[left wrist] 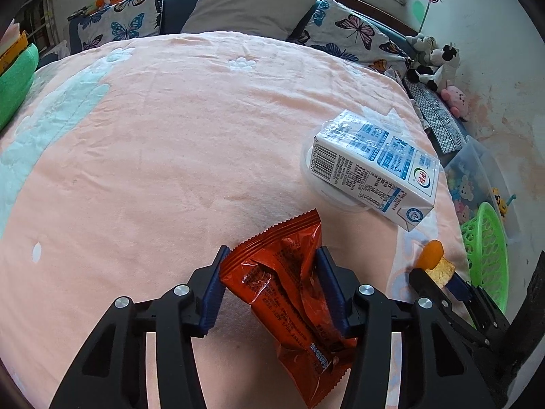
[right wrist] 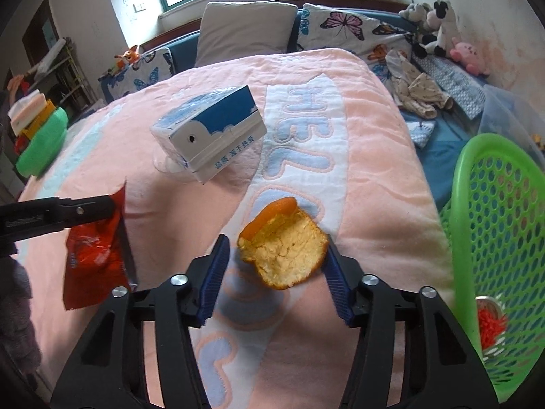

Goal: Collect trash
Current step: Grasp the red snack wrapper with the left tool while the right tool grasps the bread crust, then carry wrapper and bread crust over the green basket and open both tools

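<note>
My left gripper (left wrist: pixel 272 255) is shut on a red snack wrapper (left wrist: pixel 293 289) and holds it just above the pink bedspread. The wrapper also shows in the right wrist view (right wrist: pixel 93 252) with the left gripper's finger on it. My right gripper (right wrist: pixel 276 245) has its jaws around an orange peel (right wrist: pixel 282 248); the right pad touches it, the left pad stands slightly apart. The peel also shows in the left wrist view (left wrist: pixel 434 255). A white and blue milk carton (left wrist: pixel 374 167) lies on a clear plastic lid; it also shows in the right wrist view (right wrist: pixel 211 133).
A green perforated basket (right wrist: pixel 494 238) stands at the bed's right edge with a can of red bits inside. Pillows (left wrist: pixel 255 0), plush toys (left wrist: pixel 432 58) and clothes (right wrist: pixel 415 92) lie at the head and right side. A green box (right wrist: pixel 41 143) sits at far left.
</note>
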`<state>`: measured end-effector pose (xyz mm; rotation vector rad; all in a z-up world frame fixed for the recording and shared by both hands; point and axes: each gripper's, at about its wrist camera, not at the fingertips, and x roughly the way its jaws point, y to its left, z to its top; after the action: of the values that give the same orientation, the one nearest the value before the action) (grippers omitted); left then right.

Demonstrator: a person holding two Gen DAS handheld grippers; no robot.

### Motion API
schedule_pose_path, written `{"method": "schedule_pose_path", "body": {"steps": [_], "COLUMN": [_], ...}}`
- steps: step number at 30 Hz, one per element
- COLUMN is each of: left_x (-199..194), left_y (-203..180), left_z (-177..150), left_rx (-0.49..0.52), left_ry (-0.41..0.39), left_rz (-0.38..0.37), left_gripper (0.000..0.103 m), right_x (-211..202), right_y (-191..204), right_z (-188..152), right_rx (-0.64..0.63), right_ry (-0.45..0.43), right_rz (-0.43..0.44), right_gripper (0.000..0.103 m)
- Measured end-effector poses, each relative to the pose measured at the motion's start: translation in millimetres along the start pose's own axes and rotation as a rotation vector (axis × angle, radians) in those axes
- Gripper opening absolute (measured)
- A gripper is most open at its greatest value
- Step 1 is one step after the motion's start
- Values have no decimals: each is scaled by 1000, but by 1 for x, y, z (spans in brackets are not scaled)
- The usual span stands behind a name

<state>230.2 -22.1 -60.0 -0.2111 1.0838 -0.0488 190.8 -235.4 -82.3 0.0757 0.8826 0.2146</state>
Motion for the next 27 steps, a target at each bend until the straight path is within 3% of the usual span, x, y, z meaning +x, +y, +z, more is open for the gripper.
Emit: {"method": "schedule_pose_path", "body": {"steps": [4,16,27], "left_x": [-3,-24,-27], "left_y": [-1,-20,-46], "left_z": [-1,-7,-16], "left_rx": [5,41,81], "left_ry": [-2,-10,11], "left_rz": [-6,-69,-114], "left_gripper": [48,43,37], "right_x": [-4,-48,-93], "right_y": [-5,-21,-58], "right_z": [-2,-13,-28], "right_rx": [9,48,102], "right_ry": [-1,-48,-105], "right_rz": [11,27,-27], "right_gripper": [44,42,42]}}
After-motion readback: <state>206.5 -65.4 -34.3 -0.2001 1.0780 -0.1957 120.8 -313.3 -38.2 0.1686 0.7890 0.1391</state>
